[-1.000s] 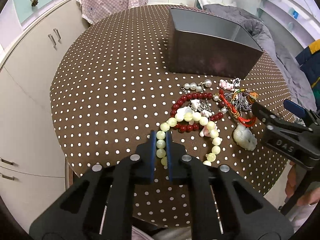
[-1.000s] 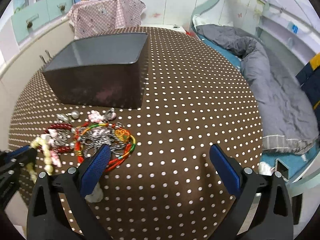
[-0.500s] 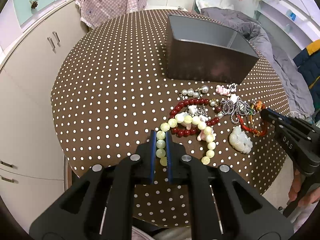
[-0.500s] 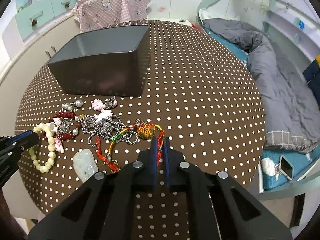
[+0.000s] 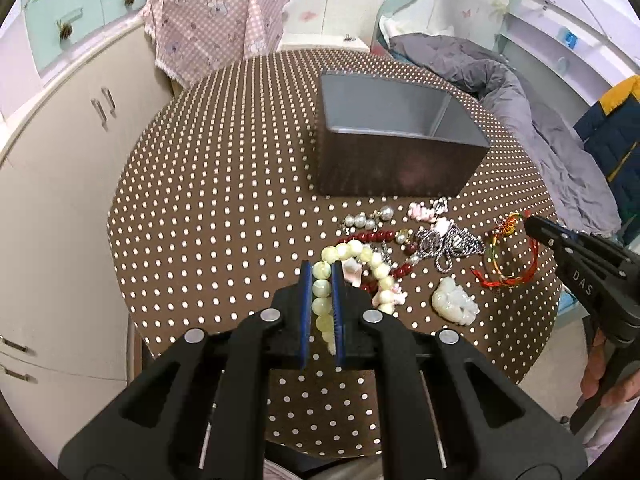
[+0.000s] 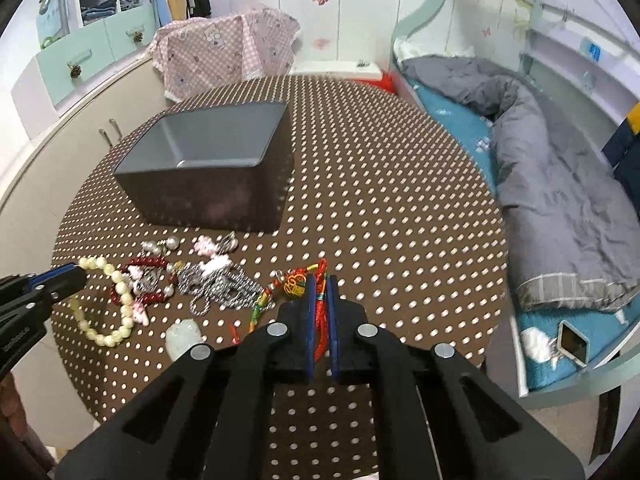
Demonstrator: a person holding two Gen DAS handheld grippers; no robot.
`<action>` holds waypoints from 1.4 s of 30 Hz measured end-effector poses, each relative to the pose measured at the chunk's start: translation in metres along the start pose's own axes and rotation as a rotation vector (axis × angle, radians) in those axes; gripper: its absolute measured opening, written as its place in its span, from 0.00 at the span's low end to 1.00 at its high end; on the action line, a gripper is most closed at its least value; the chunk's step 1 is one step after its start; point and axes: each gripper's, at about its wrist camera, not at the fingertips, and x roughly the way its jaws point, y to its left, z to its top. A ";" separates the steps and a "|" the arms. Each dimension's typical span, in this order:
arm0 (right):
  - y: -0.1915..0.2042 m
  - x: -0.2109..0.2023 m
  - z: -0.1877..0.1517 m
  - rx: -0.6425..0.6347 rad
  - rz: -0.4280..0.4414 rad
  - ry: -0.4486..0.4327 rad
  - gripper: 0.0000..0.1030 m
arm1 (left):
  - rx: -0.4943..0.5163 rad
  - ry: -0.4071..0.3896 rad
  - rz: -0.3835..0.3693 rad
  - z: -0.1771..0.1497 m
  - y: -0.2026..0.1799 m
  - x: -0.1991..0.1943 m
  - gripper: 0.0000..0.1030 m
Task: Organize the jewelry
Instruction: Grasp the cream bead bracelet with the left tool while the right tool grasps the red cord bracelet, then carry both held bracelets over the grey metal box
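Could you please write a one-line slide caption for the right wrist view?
Right gripper shut on a red cord bracelet, with the gray box behind on the dotted table.

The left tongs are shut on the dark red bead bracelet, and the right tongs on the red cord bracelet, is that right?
Not quite. The left tongs are shut on the cream bead bracelet, as the left wrist view shows. The right tongs do grip the red cord bracelet.

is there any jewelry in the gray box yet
No, the gray box shows only bare inner walls and floor, while the jewelry lies on the dotted tablecloth in front of it.
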 end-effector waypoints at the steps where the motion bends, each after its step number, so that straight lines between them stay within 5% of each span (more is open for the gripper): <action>1: 0.001 -0.002 0.002 -0.005 -0.004 -0.010 0.02 | 0.004 -0.005 -0.004 0.001 0.000 -0.001 0.09; 19: 0.009 -0.033 0.038 -0.048 -0.005 -0.168 0.02 | 0.059 -0.123 -0.006 0.024 -0.007 -0.033 0.09; 32: 0.026 -0.055 0.085 -0.098 0.028 -0.324 0.02 | 0.074 -0.294 -0.021 0.071 -0.016 -0.061 0.09; 42: 0.031 -0.023 0.099 -0.081 0.096 -0.265 0.02 | 0.044 -0.228 -0.067 0.109 -0.020 -0.020 0.09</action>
